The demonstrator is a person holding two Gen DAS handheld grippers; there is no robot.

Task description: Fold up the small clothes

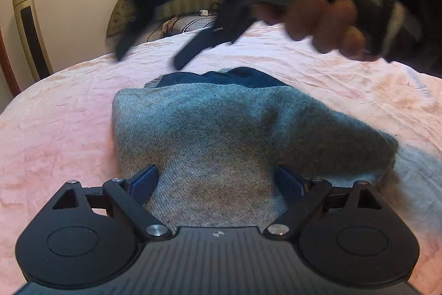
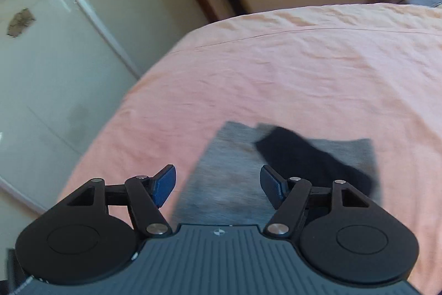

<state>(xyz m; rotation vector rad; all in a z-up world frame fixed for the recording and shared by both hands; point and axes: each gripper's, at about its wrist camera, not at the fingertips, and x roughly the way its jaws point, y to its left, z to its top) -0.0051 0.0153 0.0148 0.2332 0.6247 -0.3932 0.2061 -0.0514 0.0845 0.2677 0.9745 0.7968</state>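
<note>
A small grey knitted garment [image 1: 221, 134] with a dark blue part at its far end lies folded on the pink bedsheet [image 1: 55, 129]. My left gripper [image 1: 218, 181] is open, low over the garment's near edge, with cloth between its blue pads [image 1: 145, 181]. My right gripper [image 1: 154, 49], held in a hand, hovers blurred above the far side of the garment. In the right wrist view my right gripper [image 2: 218, 184] is open and empty above the grey garment [image 2: 229, 170], and the left gripper's dark finger [image 2: 309, 156] lies across it.
The bed's left edge [image 2: 116, 115] drops toward a glass wardrobe door [image 2: 55, 46]. A tall gold appliance [image 1: 30, 29] stands by the wall. A headboard [image 1: 165, 7] and cables [image 1: 179, 24] are at the far end.
</note>
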